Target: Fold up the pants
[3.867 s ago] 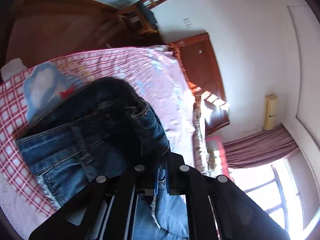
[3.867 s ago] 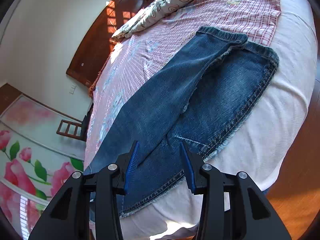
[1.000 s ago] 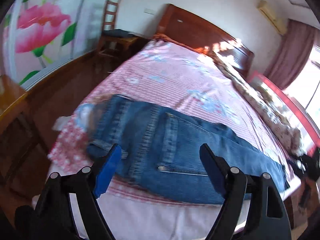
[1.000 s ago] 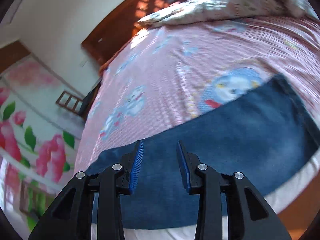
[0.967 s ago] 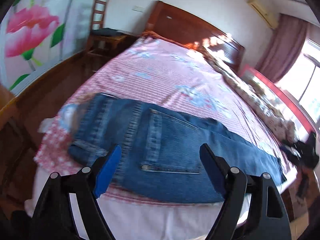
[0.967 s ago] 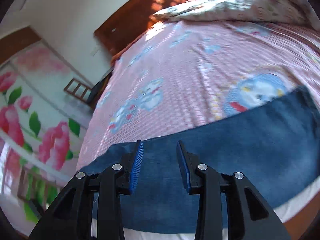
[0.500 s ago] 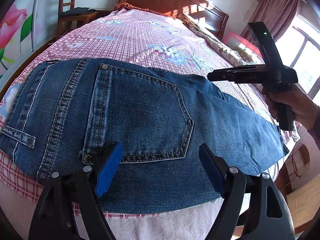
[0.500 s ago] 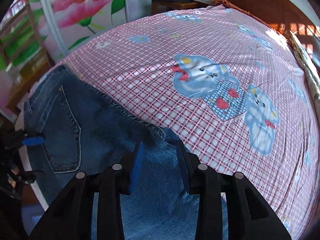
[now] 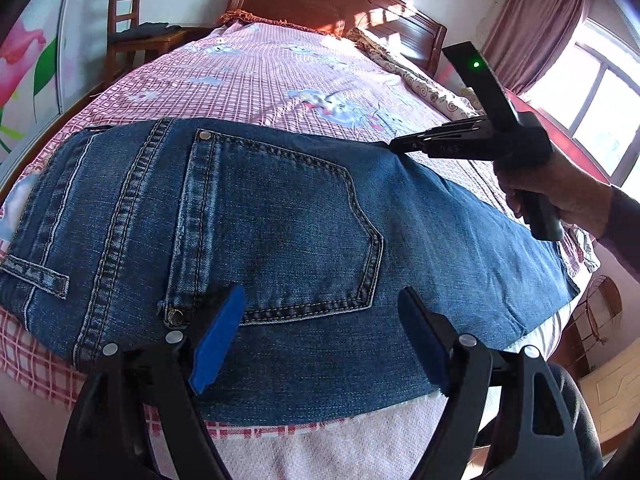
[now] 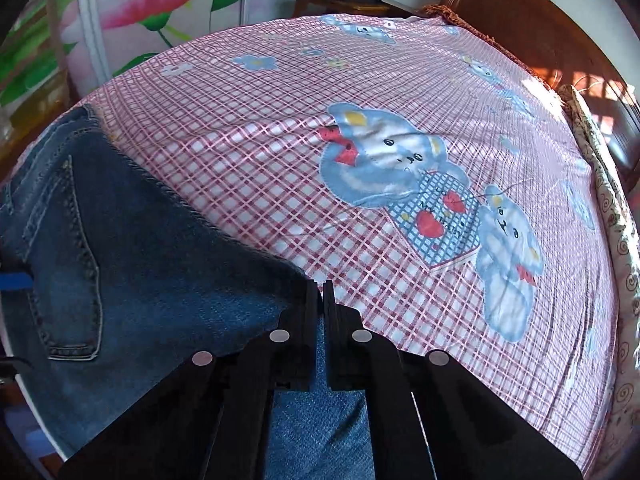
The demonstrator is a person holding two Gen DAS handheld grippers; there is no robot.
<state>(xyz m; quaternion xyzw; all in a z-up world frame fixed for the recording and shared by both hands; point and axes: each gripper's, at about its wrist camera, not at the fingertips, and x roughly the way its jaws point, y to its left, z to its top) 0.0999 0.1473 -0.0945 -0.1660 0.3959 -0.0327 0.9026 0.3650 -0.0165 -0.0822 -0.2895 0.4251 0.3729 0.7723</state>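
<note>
One pair of blue denim jeans (image 9: 280,216), stitched pocket up, lies flat across the near edge of a pink checked bed (image 9: 256,68). The left gripper (image 9: 320,344) hovers wide open above the seat. The right gripper (image 10: 319,292) is clamped on the jeans' far edge.

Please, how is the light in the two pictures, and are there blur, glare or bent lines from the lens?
Left wrist view: sharp; the window is overexposed, sun patches fall on the headboard, and the fisheye bulges the jeans. Right wrist view: sharp, evenly lit bedsheet with curved check lines; sun flecks on the headboard at right; the right gripper is a dark silhouette.
</note>
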